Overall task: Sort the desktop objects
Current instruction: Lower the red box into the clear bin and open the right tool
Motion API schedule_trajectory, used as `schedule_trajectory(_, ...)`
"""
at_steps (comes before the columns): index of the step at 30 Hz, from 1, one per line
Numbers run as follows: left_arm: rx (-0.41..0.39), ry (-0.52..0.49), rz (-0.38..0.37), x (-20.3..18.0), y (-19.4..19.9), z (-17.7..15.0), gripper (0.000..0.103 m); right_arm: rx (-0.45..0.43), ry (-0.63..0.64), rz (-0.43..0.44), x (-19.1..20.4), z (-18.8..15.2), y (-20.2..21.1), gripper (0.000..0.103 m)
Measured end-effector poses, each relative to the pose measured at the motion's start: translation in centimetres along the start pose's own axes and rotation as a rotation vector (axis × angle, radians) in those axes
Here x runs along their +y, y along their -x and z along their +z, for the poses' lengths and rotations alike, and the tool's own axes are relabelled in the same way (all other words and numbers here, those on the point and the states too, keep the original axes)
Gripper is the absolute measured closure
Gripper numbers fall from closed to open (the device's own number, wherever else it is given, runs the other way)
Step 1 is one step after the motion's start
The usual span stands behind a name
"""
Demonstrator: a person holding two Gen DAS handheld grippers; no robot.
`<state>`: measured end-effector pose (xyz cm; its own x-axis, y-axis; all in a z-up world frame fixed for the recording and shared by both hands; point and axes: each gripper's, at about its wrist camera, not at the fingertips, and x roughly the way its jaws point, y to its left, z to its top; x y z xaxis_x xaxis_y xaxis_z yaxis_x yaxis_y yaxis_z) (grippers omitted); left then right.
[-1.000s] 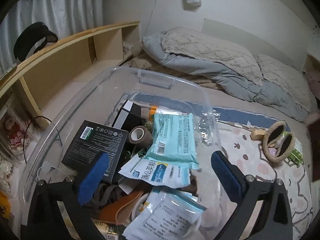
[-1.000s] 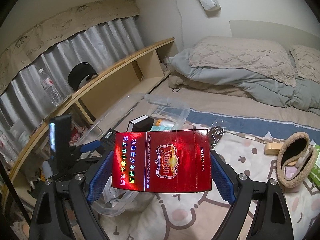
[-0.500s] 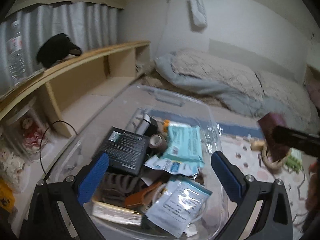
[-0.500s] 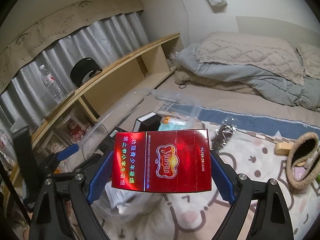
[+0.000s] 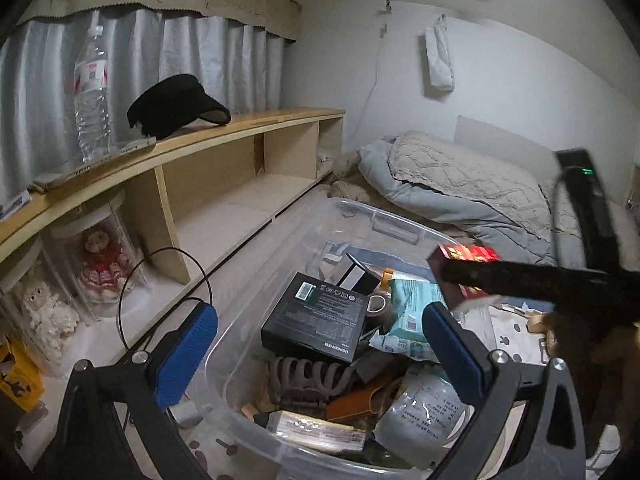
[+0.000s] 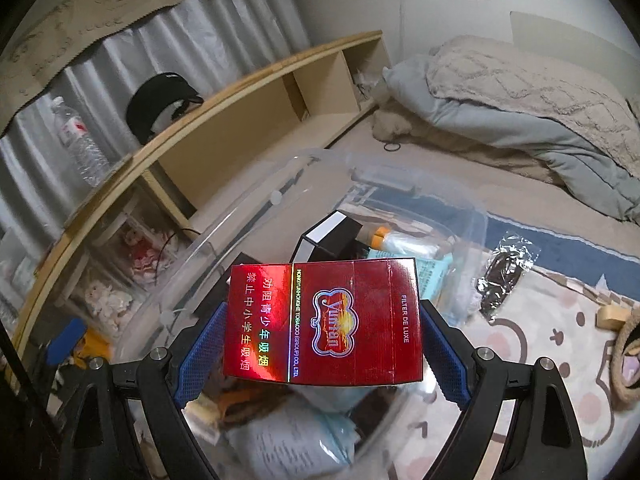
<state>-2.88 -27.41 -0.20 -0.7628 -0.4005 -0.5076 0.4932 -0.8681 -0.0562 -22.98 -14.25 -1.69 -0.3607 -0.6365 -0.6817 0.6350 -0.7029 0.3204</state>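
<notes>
A clear plastic bin (image 5: 240,304) sits on the bed, holding a black box (image 5: 316,316), a teal wipes pack (image 5: 412,304), a brown claw clip (image 5: 308,376), a tape roll (image 5: 376,304) and white packets (image 5: 424,412). My left gripper (image 5: 316,320) hangs open and empty over the bin's near end. My right gripper (image 6: 322,320) is shut on a red cigarette box (image 6: 360,300), gripped by its two short ends. The box hovers above the bin (image 6: 248,208). In the left wrist view the red box (image 5: 466,256) and the right gripper's black body come in from the right.
A wooden shelf (image 5: 224,136) runs along the left, with a water bottle (image 5: 92,92) and black visor (image 5: 176,106) on top and cased dolls (image 5: 100,264) below. Bedding (image 5: 460,184) lies behind. A cellophane bag (image 6: 506,272) and woven pouch (image 6: 628,352) lie right of the bin.
My left gripper has drawn back and risen from the bin, still open. My right gripper has carried the red box leftward, from beside the bin to above it.
</notes>
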Motion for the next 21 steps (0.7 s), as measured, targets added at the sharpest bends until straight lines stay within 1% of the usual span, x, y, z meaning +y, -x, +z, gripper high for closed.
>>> schedule_trajectory(4, -0.015, -0.005, -0.001, 0.5, 0.5, -0.1, 0.000, 0.011, 0.018, -0.051, 0.3, 1.3, -1.7, 0.012)
schedule_trajectory(6, -0.022, -0.015, 0.000, 0.7, 0.7, -0.2, 0.000, 0.035, 0.022, -0.071, 0.1, 1.8, -2.6, 0.012)
schedule_trajectory(10, -0.016, -0.031, -0.009, 0.9, 0.6, -0.3, 0.000, 0.139, 0.070, -0.094, 0.0, 2.0, -4.5, 0.012)
schedule_trajectory(12, -0.013, -0.035, -0.014, 0.8, 0.5, -0.4, 0.000, 0.162, 0.099, -0.102, 0.0, 1.7, -4.9, 0.012)
schedule_trajectory(14, -0.012, -0.032, -0.018, 0.8, 0.5, -0.4, 0.000, 0.148, 0.113, -0.128, 0.1, 2.0, -5.0, 0.012)
schedule_trajectory(16, -0.010, -0.025, -0.027, 0.8, 0.5, -0.4, 0.000, 0.112, 0.087, -0.141, -0.4, 2.9, -5.0, 0.012)
schedule_trajectory(18, -0.011, -0.024, -0.033, 0.7, 0.7, -0.4, 0.000, 0.086, 0.031, -0.133, -1.3, 4.1, -5.4, 0.012)
schedule_trajectory(21, -0.018, -0.037, -0.036, 0.7, 0.8, -0.5, 0.000, 0.076, -0.049, -0.114, -2.4, 5.6, -6.6, 0.012)
